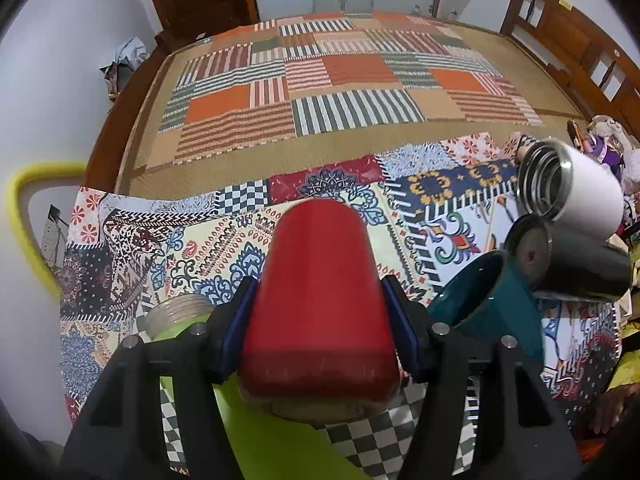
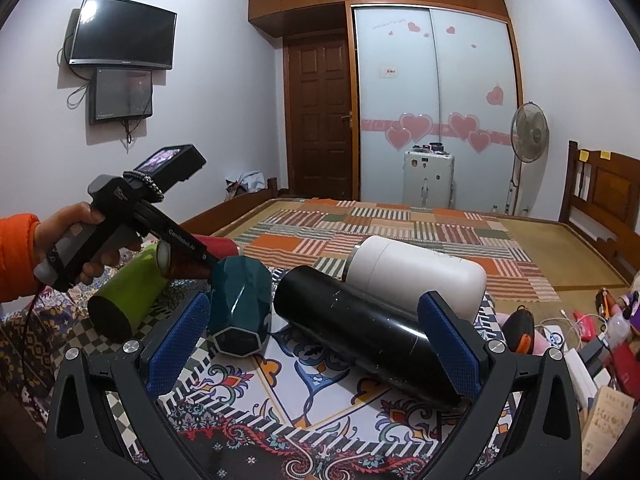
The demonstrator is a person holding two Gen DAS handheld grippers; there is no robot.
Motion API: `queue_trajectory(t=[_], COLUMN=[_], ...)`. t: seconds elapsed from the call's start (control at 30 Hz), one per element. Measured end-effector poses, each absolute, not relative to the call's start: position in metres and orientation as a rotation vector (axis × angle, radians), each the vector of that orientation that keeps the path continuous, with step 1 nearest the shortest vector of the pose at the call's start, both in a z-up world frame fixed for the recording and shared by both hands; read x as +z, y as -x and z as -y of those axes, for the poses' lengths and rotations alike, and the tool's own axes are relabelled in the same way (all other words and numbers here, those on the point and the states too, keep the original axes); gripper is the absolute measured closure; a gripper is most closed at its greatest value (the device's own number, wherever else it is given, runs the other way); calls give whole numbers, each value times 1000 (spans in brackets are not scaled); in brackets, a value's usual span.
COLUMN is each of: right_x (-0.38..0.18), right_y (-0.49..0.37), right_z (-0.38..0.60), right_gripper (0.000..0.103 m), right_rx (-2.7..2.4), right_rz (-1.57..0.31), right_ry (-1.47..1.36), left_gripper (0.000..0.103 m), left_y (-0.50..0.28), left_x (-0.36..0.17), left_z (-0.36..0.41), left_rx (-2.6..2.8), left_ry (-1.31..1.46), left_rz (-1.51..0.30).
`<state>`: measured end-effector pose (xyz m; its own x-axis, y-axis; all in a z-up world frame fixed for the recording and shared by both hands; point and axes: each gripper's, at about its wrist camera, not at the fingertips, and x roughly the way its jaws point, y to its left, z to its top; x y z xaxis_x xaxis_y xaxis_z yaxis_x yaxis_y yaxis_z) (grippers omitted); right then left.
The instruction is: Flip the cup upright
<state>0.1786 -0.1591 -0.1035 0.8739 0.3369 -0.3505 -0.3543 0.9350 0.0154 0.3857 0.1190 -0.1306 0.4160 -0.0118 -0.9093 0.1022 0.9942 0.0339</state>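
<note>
Left tongs [image 1: 320, 312] pinching red cup [image 1: 320, 300] | right tongs [image 2: 316, 344] spread, empty | black cup [image 2: 360, 328] lying sideways

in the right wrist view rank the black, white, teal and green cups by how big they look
1. black cup, though it lies nearest the camera
2. white cup
3. green cup and teal cup: look alike, not ranked

My left gripper [image 1: 320, 312] hides most of the green bottle [image 1: 176, 316]; the red cup [image 1: 320, 300] is motion-blurred.

The left claw [image 1: 320, 312] is clamped tight, while the right claw [image 2: 316, 344] hangs spread wide.
</note>
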Motion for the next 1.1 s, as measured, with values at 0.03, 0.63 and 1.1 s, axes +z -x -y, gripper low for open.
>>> queue_trajectory(t=[0.03, 0.63, 1.1], right_x=[-103, -80, -64], right_y=[-178, -145, -109], right_z=[159, 169, 181], right_gripper=[0, 0, 0], right_rx=[361, 339, 283], right_rz=[-355, -309, -282], right_ry=[47, 39, 42], left_gripper=[42, 42, 42], left_y=[-384, -314, -234], left_x=[-129, -59, -66], left_z=[-119, -84, -17], left_rx=[-72, -109, -290], left_ry=[-92, -115, -164], left_rz=[-1139, -998, -968])
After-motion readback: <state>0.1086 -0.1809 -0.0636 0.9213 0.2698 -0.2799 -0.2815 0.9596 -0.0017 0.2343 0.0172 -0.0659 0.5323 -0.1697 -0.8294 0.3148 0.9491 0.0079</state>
